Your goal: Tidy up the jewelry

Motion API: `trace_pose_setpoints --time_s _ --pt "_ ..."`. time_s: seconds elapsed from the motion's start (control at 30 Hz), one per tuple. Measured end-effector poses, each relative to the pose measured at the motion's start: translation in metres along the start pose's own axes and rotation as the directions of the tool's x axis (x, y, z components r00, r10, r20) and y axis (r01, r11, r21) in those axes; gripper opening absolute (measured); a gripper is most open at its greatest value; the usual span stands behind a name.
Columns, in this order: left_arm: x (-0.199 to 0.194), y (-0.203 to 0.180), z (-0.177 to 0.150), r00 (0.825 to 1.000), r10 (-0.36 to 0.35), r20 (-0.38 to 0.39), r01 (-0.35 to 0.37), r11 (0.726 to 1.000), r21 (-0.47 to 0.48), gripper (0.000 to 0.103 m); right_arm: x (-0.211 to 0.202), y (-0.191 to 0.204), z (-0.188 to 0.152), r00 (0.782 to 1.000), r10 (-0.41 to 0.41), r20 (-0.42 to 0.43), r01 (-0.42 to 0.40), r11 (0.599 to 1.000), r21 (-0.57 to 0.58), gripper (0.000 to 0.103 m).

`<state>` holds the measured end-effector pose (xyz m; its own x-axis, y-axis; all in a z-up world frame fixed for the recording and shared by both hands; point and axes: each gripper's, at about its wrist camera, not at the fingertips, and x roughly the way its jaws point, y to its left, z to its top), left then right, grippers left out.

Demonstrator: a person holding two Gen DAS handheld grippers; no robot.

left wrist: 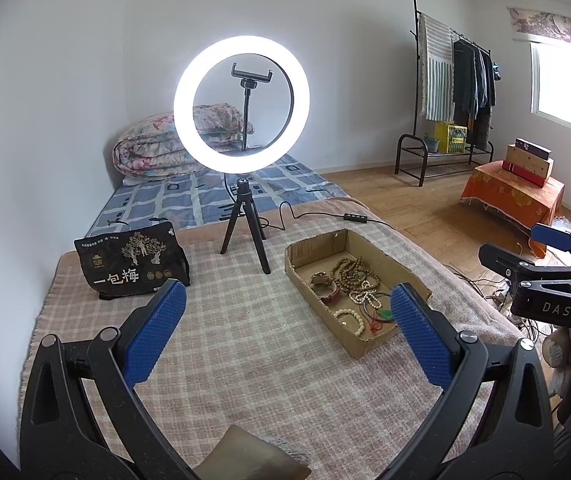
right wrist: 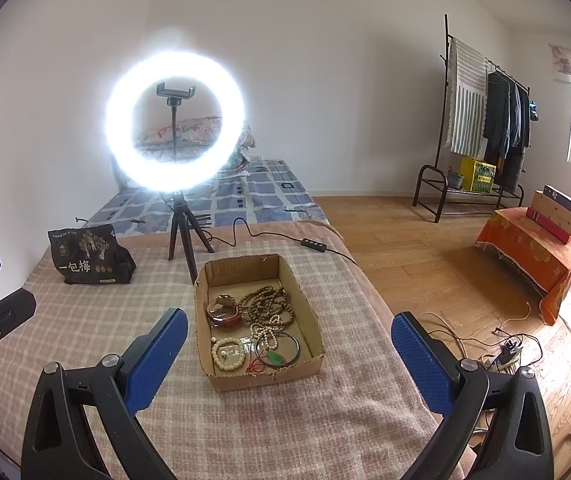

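A shallow cardboard tray (left wrist: pixel 413 270) (right wrist: pixel 307 304) sits on the checked blanket and holds the jewelry: brown bead strands (right wrist: pixel 267 302), a watch with a red-brown strap (right wrist: pixel 225 312), a cream bead bracelet (right wrist: pixel 227 354), a white bead strand (right wrist: pixel 271 330), a thin bangle (right wrist: pixel 277 350) and a green pendant on red cord (right wrist: pixel 275 358). My left gripper (left wrist: pixel 287 304) hovers open above the blanket, left of the tray, with nothing between its fingers. My right gripper (right wrist: pixel 289 334) hangs open in front of the tray, empty; the left wrist view shows it (left wrist: pixel 545 248) at the right edge.
A lit ring light on a small black tripod (left wrist: pixel 245 224) (right wrist: pixel 183 224) stands behind the tray, its cable and switch (right wrist: pixel 313 244) trailing right. A black snack bag (left wrist: pixel 131 266) (right wrist: pixel 87 256) lies at the left. Cables and a plug (right wrist: pixel 505 350) litter the wooden floor at the right.
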<state>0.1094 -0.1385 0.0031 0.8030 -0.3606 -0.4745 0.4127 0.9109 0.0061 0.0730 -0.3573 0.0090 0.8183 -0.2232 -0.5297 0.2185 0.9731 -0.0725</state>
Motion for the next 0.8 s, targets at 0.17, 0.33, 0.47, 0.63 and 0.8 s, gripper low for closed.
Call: trace_pose_setpoints --time_s 0.17,0.33,0.47,0.63,0.8 --pt "-0.0001 -0.0004 0.0001 1.0 -0.001 0.0 0.001 1.0 -0.001 0.103 0.0009 0.0016 -0.0013 1.0 0.001 -0.005 -0.001 1.0 -0.002 0.103" --pt "-0.0001 -0.0007 0.0 1.0 -0.001 0.0 0.001 1.0 0.0 0.103 0.0021 0.0024 -0.0019 1.0 0.0 -0.01 0.0 1.0 -0.002 0.103" --pt "-0.0006 -0.0011 0.0001 1.0 0.0 0.001 0.0 1.0 -0.002 0.103 0.002 0.0019 -0.002 1.0 -0.001 -0.011 0.0 1.0 -0.001 0.103" --pt "-0.0007 -0.0016 0.0002 1.0 0.0 0.0 0.0 1.0 0.001 0.103 0.0021 0.0023 -0.0029 1.0 0.001 -0.011 -0.001 1.0 -0.002 0.103" --pt "-0.0012 -0.0018 0.0005 1.0 0.003 0.002 -0.003 1.0 0.0 0.103 0.0027 0.0041 -0.0033 1.0 0.002 -0.014 -0.002 1.0 -0.006 0.103"
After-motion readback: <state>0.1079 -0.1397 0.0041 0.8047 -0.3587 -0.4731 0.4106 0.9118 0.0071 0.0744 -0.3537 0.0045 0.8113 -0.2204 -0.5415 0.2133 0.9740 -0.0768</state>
